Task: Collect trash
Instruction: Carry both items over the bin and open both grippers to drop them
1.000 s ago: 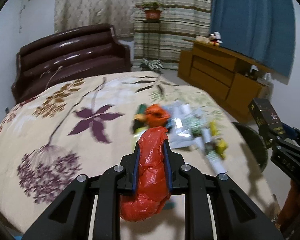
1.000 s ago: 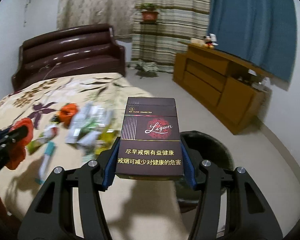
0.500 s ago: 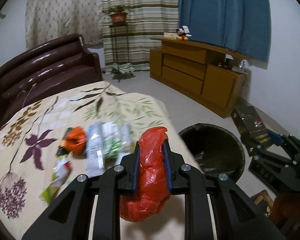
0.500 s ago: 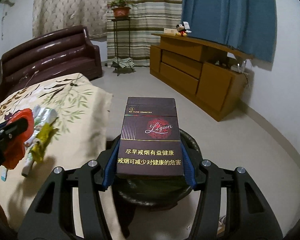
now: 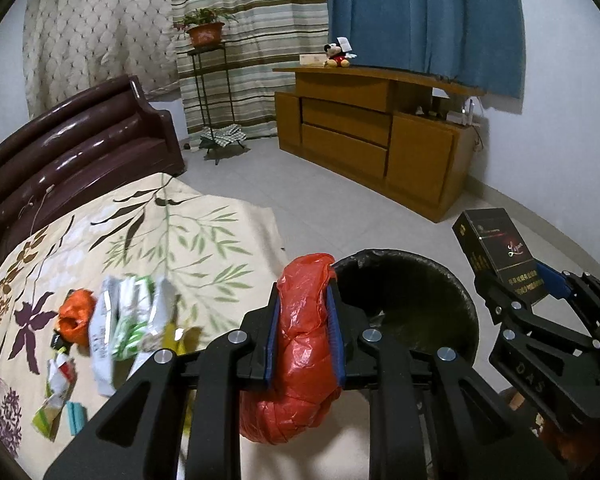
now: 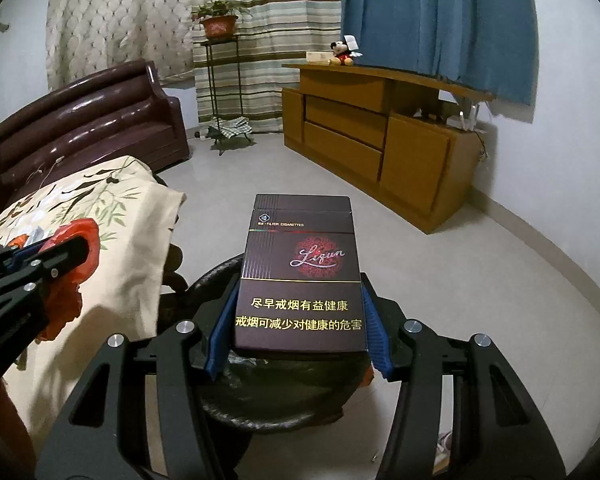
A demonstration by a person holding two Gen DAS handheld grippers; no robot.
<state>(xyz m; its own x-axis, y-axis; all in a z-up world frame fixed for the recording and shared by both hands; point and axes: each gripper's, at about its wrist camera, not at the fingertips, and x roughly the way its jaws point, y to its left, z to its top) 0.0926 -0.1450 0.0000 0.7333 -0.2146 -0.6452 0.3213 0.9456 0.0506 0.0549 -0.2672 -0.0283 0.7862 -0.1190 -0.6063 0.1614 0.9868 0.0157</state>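
My left gripper [image 5: 303, 298] is shut on a crumpled red plastic bag [image 5: 300, 344], held at the near left rim of the black-lined trash bin [image 5: 432, 280]. My right gripper [image 6: 298, 320] is shut on a dark cigarette box [image 6: 300, 272], held above the bin [image 6: 268, 404]. The box also shows in the left wrist view [image 5: 498, 256], above the bin's right side. More trash lies on the flowered cloth [image 5: 172, 240]: an orange bag [image 5: 74, 318], silver and green wrappers [image 5: 128, 320], small cartons [image 5: 58, 400].
A dark red sofa [image 5: 76, 136] stands behind the cloth-covered surface. A wooden cabinet [image 5: 372, 140] runs along the right wall, with a plant stand [image 5: 210, 92] by the curtains. Bare tiled floor [image 6: 300, 176] lies beyond the bin.
Both grippers have swung right from the cloth toward the bin, each still holding its item. The bin now sits right under the red bag and the cigarette box.
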